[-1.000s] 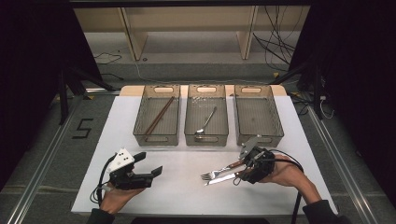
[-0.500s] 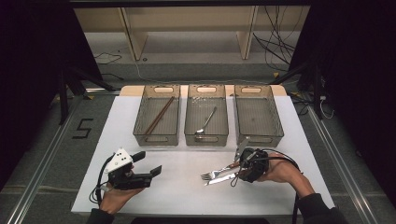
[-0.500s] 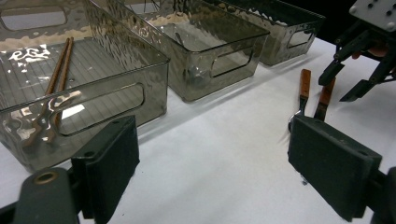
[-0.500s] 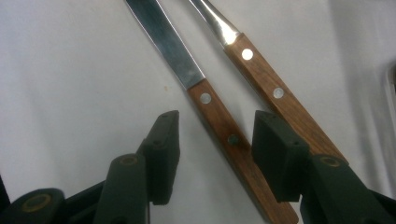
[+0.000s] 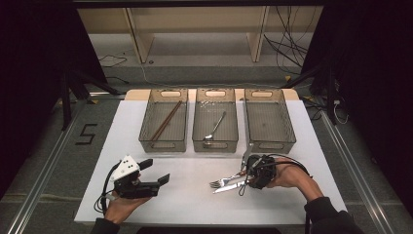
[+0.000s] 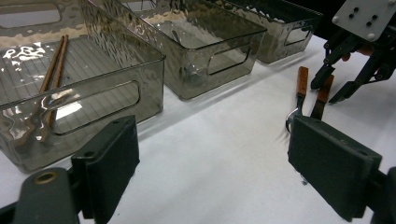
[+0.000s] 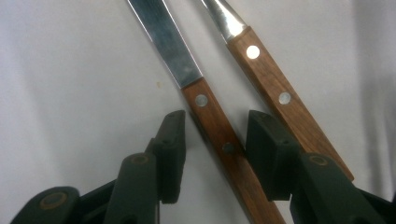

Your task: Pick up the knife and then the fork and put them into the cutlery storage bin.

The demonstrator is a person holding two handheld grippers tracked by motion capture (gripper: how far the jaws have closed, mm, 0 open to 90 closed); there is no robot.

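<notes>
knife [image 7: 205, 112]: blade tip cut off by the top edge of the right gripper view; handle end hidden behind the jaws at the bottom
fork [image 7: 275, 88]: tines cut off at the top edge
chopsticks [image 6: 49, 84]: far ends blurred through the rippled wall of the left bin [image 6: 116, 100]
spoon [image 5: 215, 128]: too small to tell detail

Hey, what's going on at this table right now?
A person is sorting cutlery into three clear bins at the back of the table. The right hand-held gripper straddles the wooden handle of a knife, which lies beside a fork, and its jaws have just been closing, though the pads are not pressing on it yet. The left hand-held gripper waits open with nothing between its jaws. Chopsticks already lie in the left bin and a spoon in the middle one.
</notes>
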